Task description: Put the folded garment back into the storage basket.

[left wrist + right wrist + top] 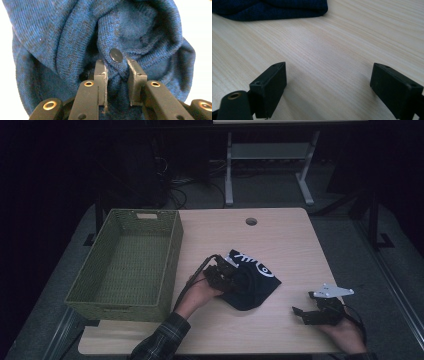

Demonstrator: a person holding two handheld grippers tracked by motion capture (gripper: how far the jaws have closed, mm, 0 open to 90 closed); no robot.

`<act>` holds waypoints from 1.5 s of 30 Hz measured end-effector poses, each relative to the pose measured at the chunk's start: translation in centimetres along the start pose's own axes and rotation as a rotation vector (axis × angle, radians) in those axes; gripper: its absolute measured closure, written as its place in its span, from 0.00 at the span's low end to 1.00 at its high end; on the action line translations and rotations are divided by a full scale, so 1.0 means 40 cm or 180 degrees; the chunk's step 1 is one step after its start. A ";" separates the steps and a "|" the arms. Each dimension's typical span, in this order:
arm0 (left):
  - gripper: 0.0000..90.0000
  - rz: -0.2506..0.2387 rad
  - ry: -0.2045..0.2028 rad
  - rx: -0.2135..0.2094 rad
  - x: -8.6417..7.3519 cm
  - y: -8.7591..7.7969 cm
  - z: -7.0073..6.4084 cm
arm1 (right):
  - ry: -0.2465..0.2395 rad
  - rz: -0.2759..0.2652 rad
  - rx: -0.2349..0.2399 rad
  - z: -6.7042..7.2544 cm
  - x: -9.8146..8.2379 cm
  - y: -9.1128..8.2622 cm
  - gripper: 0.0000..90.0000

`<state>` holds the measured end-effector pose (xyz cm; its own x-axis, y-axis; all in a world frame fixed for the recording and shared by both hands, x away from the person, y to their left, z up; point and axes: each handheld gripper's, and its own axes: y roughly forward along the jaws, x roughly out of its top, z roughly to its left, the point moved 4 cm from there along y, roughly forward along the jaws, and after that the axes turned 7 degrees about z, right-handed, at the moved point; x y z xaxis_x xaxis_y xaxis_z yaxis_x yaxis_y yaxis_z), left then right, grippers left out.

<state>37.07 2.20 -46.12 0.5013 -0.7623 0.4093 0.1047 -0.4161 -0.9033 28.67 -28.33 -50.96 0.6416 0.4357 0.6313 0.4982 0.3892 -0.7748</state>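
A dark blue knit garment [255, 287] with a white print lies bunched on the wooden table [285, 240], near its middle. My left gripper [231, 278] sits at the garment's left edge. In the left gripper view the gripper [116, 67] is shut on a fold of the knit [62, 37], just below a small dark button [116, 55]. My right gripper [303, 303] hovers low over bare wood at the front right, apart from the cloth. Its jaws [328, 72] stand wide open with nothing between them, and a corner of the garment [274, 10] lies beyond.
A green woven basket [172, 250] stands on the table's left side, close to the left hand. A round cable hole [251, 221] is near the far edge. Bare wood lies between the garment and the right gripper. Another table's legs stand on the floor behind.
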 end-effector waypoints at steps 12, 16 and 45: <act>0.81 -0.0200 -0.0083 -0.0098 0.013 -0.067 -0.006 | 0.0001 0.0000 -0.0001 0.000 0.000 0.000 0.15; 0.81 -0.0244 -0.0103 -0.0087 0.016 -0.091 0.000 | 0.0001 0.0000 -0.0001 0.000 0.000 0.000 0.15; 0.80 -0.0479 -0.0078 0.0079 0.060 -0.334 0.063 | -0.0015 0.0004 0.0016 0.001 0.001 0.002 0.13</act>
<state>39.04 7.17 -33.37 0.4991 -0.6798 0.5374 0.2012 -0.5123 -0.8349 28.68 -28.25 -50.99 0.6393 0.4400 0.6306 0.4945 0.3928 -0.7754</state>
